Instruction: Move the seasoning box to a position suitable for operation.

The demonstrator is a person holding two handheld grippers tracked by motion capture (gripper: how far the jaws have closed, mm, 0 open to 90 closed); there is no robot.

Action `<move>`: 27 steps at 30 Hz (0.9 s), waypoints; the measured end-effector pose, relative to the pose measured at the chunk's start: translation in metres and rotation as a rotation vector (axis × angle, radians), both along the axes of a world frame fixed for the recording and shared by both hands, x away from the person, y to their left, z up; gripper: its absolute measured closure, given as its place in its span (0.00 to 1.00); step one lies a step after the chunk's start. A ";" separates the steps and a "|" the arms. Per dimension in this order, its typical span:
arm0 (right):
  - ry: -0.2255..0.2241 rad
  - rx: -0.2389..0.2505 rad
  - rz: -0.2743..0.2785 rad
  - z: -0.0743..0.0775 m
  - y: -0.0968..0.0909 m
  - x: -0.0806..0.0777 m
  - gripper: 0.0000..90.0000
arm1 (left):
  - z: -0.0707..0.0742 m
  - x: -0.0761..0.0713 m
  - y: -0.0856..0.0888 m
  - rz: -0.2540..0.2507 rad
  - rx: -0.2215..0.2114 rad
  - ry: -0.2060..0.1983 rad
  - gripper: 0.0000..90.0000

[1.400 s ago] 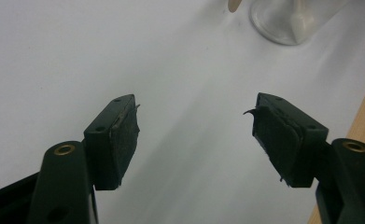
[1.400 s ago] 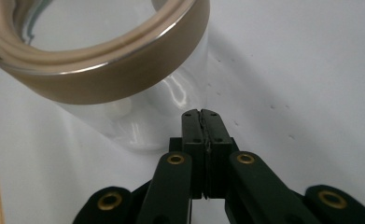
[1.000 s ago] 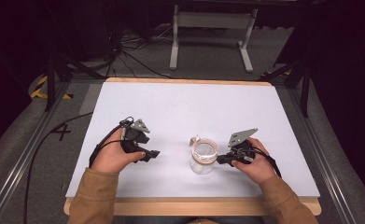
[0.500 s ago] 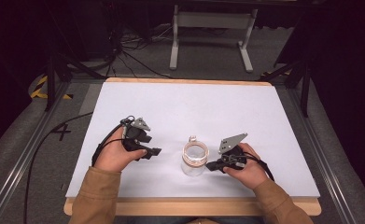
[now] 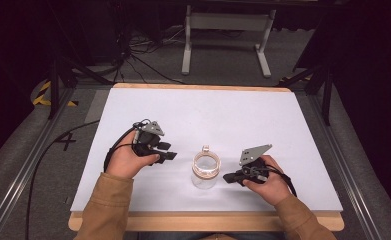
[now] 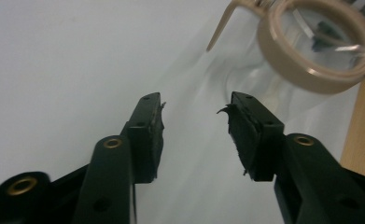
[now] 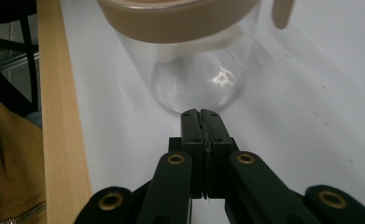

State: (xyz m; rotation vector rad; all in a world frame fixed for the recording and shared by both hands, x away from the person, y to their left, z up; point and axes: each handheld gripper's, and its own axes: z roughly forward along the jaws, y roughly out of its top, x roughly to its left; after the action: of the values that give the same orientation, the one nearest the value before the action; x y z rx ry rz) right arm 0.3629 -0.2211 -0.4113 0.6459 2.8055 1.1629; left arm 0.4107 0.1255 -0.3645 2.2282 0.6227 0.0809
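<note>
A clear glass jar (image 5: 206, 171) with a tan rim and a small tan tab stands upright on the white table (image 5: 203, 115), near the front edge. My right gripper (image 5: 229, 177) is shut and empty, its tips right at the jar's (image 7: 194, 70) base on the jar's right side. In the right gripper view its jaws are pressed together (image 7: 201, 119) just short of the glass. My left gripper (image 5: 172, 151) is open, a little to the left of the jar. The jar (image 6: 311, 51) shows in the left gripper view beyond the open gripper (image 6: 196, 112).
The table's wooden front edge (image 5: 203, 220) runs just behind the jar toward me. Both tan sleeves (image 5: 108, 210) rest near it. Beyond the table stand a grey metal stand (image 5: 228, 30) and cables on the dark floor.
The jar has slid left across the table, with the shut right gripper following at its side. The left gripper has stayed in place.
</note>
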 end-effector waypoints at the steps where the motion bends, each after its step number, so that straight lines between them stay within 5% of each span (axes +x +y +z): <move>1: -0.002 0.005 -0.017 0.001 -0.005 -0.001 1.00 | 0.002 0.000 -0.002 0.001 -0.031 0.007 0.71; 5: -0.007 0.007 -0.064 0.002 -0.018 -0.002 1.00 | 0.011 0.004 -0.003 -0.002 -0.065 -0.038 0.81; 9: -0.021 0.025 -0.103 0.005 -0.030 -0.003 1.00 | 0.014 0.009 -0.003 -0.031 -0.247 -0.053 0.92; 14: -0.019 0.042 -0.131 0.004 -0.039 -0.005 1.00 | 0.012 0.013 -0.010 0.001 -0.337 -0.047 0.95; 18: -0.021 0.044 -0.134 0.003 -0.041 -0.008 1.00 | 0.010 0.017 -0.019 0.024 -0.336 -0.067 0.94; 23: -0.020 0.041 -0.148 0.001 -0.046 -0.012 1.00 | 0.007 0.021 -0.030 0.013 -0.281 -0.060 0.94; 27: -0.012 0.041 -0.153 0.000 -0.047 -0.015 1.00 | 0.004 0.024 -0.034 0.015 -0.292 -0.051 0.94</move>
State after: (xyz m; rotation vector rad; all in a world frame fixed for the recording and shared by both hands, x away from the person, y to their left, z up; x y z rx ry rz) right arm 0.3483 -0.2680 -0.4118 0.8374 2.6735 1.1946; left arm 0.4350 0.0913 -0.3602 1.9342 0.5838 0.0513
